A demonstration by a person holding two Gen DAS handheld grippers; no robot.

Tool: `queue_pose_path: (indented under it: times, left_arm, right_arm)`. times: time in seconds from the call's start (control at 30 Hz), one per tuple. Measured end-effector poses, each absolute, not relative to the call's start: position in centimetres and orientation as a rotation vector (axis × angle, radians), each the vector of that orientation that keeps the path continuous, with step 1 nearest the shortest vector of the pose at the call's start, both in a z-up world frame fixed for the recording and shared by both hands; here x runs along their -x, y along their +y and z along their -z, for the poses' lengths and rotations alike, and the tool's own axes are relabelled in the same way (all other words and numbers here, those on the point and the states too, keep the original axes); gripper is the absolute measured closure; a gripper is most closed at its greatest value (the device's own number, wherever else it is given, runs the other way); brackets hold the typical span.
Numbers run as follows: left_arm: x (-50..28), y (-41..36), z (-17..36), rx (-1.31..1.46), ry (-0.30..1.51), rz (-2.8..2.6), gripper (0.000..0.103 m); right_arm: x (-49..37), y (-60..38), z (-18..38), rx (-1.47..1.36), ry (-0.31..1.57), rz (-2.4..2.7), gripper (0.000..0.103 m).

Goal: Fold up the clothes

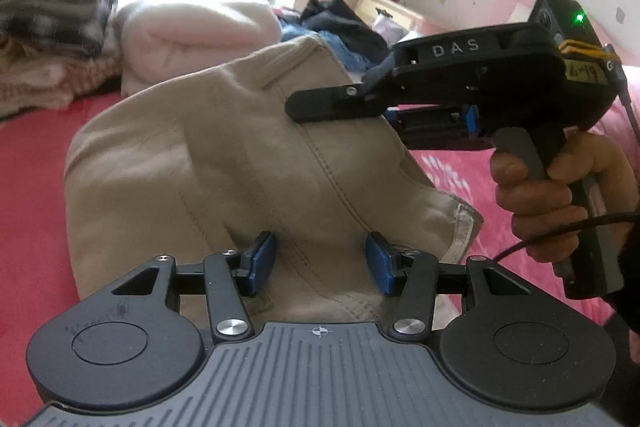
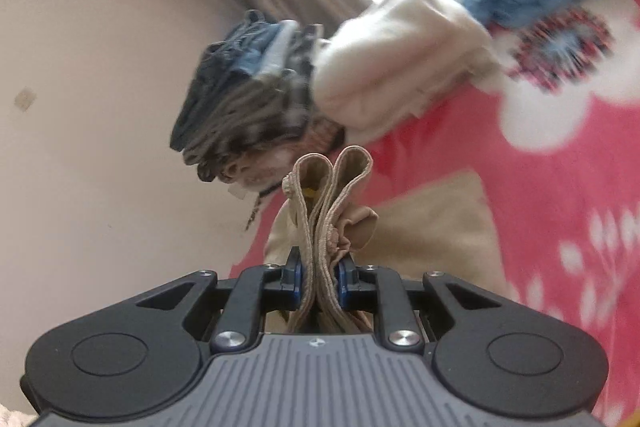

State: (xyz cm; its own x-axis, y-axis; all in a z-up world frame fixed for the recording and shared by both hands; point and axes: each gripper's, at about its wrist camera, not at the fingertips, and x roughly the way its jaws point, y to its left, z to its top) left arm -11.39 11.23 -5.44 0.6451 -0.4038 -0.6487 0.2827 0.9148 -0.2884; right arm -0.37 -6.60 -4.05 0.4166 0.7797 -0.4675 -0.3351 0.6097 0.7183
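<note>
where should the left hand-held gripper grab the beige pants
The left hand-held gripper is open over the beige pants. Probably best to take the near hem edge, coming in level from the side: its layers stick out over the pink bedspread, unlike the flat middle.

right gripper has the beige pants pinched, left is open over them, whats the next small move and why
Probably shut the left gripper on the pants: its pads straddle a seam, gripping nothing, while the right gripper alone clamps the bunched waistband.
</note>
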Motion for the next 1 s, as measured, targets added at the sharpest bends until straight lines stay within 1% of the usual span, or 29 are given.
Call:
queue_pose_path:
  times: [0.13, 0.23, 0.33, 0.4, 0.47, 0.5, 0.53, 0.57, 0.6, 0.63, 0.77, 1.0]
  left_arm:
    - [10.2, 11.7, 5.1, 0.175, 0.788, 0.4, 0.053]
    - [10.9, 11.4, 5.8, 0.143, 0.815, 0.449, 0.053]
    - [11.4, 10.5, 6.6, 0.083, 0.838, 0.495, 0.053]
    - [11.3, 9.8, 7.1, 0.043, 0.848, 0.5, 0.053]
    - [11.1, 9.3, 7.3, 0.02, 0.849, 0.5, 0.053]
    - [11.0, 9.1, 7.4, 0.01, 0.85, 0.5, 0.052]
    - [11.0, 9.2, 7.4, 0.012, 0.851, 0.502, 0.052]
    - [11.0, 9.2, 7.3, 0.015, 0.852, 0.503, 0.052]
    - [11.1, 9.3, 7.3, 0.018, 0.853, 0.505, 0.052]
    - [11.3, 9.2, 7.2, 0.019, 0.854, 0.508, 0.052]
    - [10.9, 9.4, 7.2, 0.011, 0.858, 0.523, 0.052]
    - [10.5, 9.9, 7.1, 0.015, 0.868, 0.549, 0.052]
  right_arm:
    - [-0.4, -6.4, 4.2, -0.634, 0.927, -0.729, 0.084]
    - [1.7, -8.2, 5.1, -0.757, 0.952, -0.699, 0.084]
    - [3.0, -10.1, 6.5, -0.789, 0.952, -0.62, 0.084]
    - [2.8, -11.1, 7.8, -0.822, 0.976, -0.565, 0.081]
    - [2.5, -12.1, 9.2, -0.858, 1.001, -0.509, 0.076]
    - [2.6, -12.8, 9.3, -0.879, 1.006, -0.489, 0.075]
    - [2.9, -13.4, 9.0, -0.895, 0.993, -0.484, 0.072]
    - [3.5, -14.1, 8.5, -0.901, 0.973, -0.476, 0.065]
    - [4.1, -14.8, 8.0, -0.904, 0.954, -0.468, 0.06]
    - [4.7, -15.6, 7.7, -0.907, 0.953, -0.459, 0.058]
    - [6.5, -17.6, 8.0, -0.955, 1.02, -0.437, 0.053]
    - [8.2, -18.0, 9.8, -1.067, 1.177, -0.453, 0.049]
